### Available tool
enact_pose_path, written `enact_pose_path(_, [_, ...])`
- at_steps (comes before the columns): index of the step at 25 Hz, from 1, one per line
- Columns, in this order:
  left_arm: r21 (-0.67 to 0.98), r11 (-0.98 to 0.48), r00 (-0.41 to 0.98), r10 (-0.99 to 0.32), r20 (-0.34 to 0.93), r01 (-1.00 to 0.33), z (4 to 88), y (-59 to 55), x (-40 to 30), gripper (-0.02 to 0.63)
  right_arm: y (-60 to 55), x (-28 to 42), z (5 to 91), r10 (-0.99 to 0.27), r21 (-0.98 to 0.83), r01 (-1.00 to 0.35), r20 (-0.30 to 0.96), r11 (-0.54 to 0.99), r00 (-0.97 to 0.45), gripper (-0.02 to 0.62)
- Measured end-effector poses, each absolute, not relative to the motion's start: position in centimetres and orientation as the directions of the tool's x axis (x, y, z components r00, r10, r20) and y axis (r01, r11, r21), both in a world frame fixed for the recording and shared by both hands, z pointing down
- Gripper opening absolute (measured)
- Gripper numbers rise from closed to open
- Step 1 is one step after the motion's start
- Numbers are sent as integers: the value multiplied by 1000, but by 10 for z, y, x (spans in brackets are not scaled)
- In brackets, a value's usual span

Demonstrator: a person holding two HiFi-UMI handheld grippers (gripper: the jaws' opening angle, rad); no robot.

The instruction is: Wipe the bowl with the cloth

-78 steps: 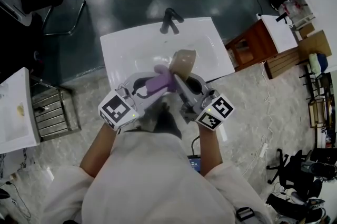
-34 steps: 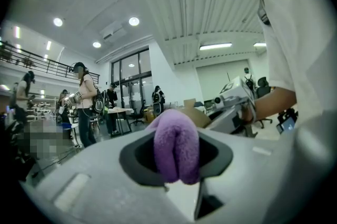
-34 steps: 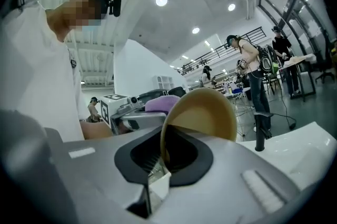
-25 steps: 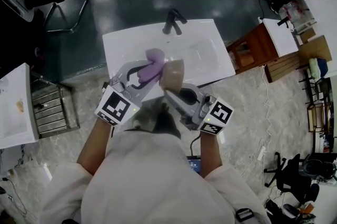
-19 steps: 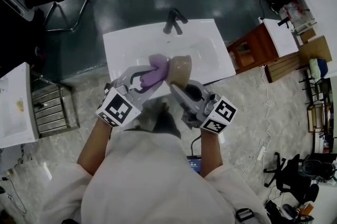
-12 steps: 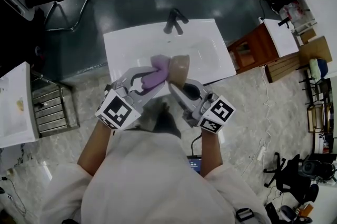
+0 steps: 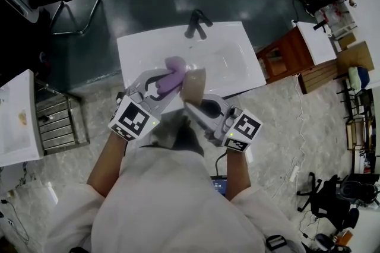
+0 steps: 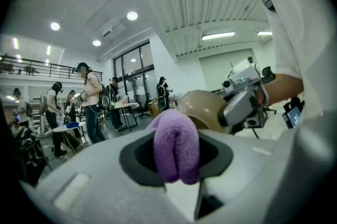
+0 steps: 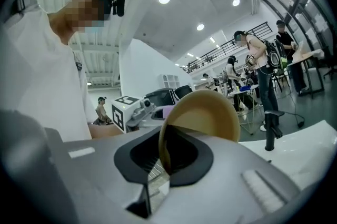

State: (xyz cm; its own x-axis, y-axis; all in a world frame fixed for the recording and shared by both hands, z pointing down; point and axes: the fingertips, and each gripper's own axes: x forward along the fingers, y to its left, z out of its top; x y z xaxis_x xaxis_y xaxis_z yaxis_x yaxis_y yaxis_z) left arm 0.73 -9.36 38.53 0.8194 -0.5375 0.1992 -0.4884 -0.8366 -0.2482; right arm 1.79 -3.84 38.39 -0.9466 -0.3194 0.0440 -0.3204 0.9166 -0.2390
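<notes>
Two grippers are up in front of me above the near edge of the white washbasin top (image 7: 237,62), and each one has something in it. On my left side, the left gripper (image 7: 165,81) has its fingers (image 8: 105,186) closed tight on the purple cloth (image 7: 174,69). In the left gripper view it's a fat folded wad squeezed in the middle and bulging out past the tips. On the other side, the right gripper (image 7: 191,102) has its fingers (image 9: 237,181) nearly together, pinching the rim of the tan bowl (image 7: 194,84). The bowl is held up in the air and tipped on edge, not resting on anything. The right gripper view shows the rim running straight down into the narrow gap, with the rest of the bowl standing up above it. The cloth sits right beside the bowl on its left, and from the left gripper view the bowl's rounded side is just behind the wad. I honestly can't tell if they're actually touching or only super close. The black faucet (image 7: 196,23) is at the far edge of the basin, well apart from both grippers. Some people (image 8: 89,102) are standing around further back in the room.
</notes>
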Motion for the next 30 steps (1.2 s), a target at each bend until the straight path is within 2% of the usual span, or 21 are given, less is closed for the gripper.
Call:
enact_pose_path(6, [-200,-896,860,-439,262,-396,404,-85,18,114,-44,30,376,-327,-321,-297,-43,899,-944,25])
enact_pose_path(10, [-191,-912,872,-404,276,-362,406,-76,18,114,-47,32,378,-359,-325,-329,-37,887,-932,23])
enact_pose_path(15, [-174,-916,887,-395,240,-361,393,-72,21,114,-58,34,384,-425,-272,-417,31,867,-905,15])
enact_pose_path(23, [-146,-884,876,-463,134,-445,371,-79,9,114,-53,27,393,-418,-195,-434,120,879,-900,14])
enact_pose_path(30, [-235,-809,807,-576,128,-539,365,-93,-6,115,-76,46,405,-613,-44,-650,288,759,-736,14])
